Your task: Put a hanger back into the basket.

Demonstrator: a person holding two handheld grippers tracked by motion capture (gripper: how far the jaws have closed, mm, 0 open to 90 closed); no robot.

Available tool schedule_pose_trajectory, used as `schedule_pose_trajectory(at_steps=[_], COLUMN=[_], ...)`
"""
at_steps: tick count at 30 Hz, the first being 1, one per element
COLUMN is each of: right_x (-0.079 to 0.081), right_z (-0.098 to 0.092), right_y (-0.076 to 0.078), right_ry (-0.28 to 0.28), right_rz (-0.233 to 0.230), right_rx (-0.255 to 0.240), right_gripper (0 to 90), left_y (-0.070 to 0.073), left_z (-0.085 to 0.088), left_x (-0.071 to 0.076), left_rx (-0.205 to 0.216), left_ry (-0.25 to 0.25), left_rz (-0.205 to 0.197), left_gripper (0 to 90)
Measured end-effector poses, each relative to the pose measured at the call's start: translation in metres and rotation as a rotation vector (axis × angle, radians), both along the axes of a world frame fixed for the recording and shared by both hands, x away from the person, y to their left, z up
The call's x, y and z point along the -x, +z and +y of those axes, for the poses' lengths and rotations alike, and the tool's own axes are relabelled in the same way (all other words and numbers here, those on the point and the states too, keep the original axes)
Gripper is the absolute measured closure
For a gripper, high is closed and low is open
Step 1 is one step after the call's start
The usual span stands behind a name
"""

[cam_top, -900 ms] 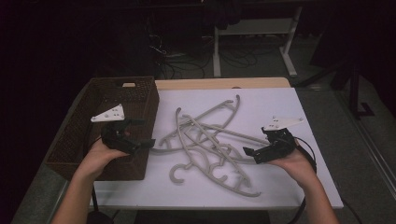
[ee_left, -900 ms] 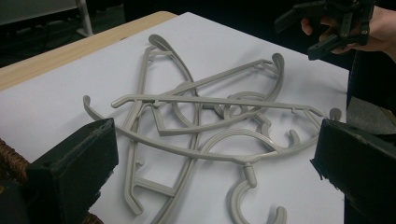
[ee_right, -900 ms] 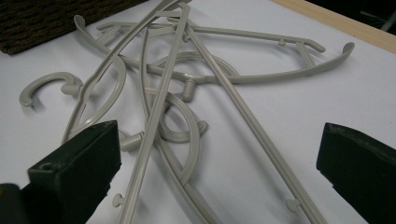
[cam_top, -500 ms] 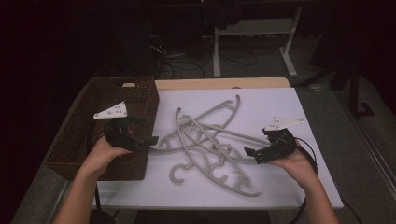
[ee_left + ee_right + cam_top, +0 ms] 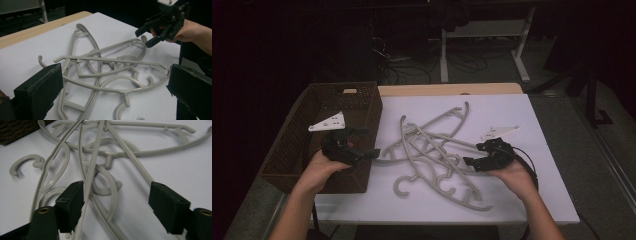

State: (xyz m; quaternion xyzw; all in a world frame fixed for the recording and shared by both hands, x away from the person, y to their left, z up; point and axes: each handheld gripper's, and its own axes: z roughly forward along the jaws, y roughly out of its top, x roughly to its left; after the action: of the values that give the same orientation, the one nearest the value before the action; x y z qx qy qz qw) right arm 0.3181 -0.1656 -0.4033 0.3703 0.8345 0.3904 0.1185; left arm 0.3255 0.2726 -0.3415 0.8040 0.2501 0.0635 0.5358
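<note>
Several grey plastic hangers [image 5: 432, 150] lie tangled in the middle of the white table top [image 5: 537, 200]. My left gripper [image 5: 371, 141] hovers over the right rim of the brown wicker basket [image 5: 302, 150], its jaws wide open and pointing at the pile. In the left gripper view the hangers [image 5: 105, 75] lie ahead of the open left gripper [image 5: 116, 75], with nothing between the jaws. My right gripper [image 5: 472, 155] is at the right edge of the pile. In the right gripper view the right gripper [image 5: 117, 202] stands open, with hanger bars [image 5: 92, 170] running between its jaws, unpressed.
The basket sits at the table's left edge and looks bare inside. A light wooden strip [image 5: 452, 89] runs along the far edge of the table. Dark floor, cables and a desk frame [image 5: 482, 40] lie beyond. Bare white surface lies right of and in front of the pile.
Both hands have barely shifted. The right gripper has edged slightly left into the hanger pile; the left gripper stays over the basket rim.
</note>
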Motion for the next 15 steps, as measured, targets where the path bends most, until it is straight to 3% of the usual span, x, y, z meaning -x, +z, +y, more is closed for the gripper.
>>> schedule_pose_trajectory(at_steps=[15], right_x=[-0.019], right_z=[0.056], right_y=[-0.018], right_ry=[0.041], right_rz=[0.079], right_rx=[0.034], right_gripper=[54.6], left_y=[-0.001], left_z=[-0.001], left_x=[0.002], left_rx=[-0.004], left_ry=[0.001], left_rz=[0.004], left_gripper=[0.0])
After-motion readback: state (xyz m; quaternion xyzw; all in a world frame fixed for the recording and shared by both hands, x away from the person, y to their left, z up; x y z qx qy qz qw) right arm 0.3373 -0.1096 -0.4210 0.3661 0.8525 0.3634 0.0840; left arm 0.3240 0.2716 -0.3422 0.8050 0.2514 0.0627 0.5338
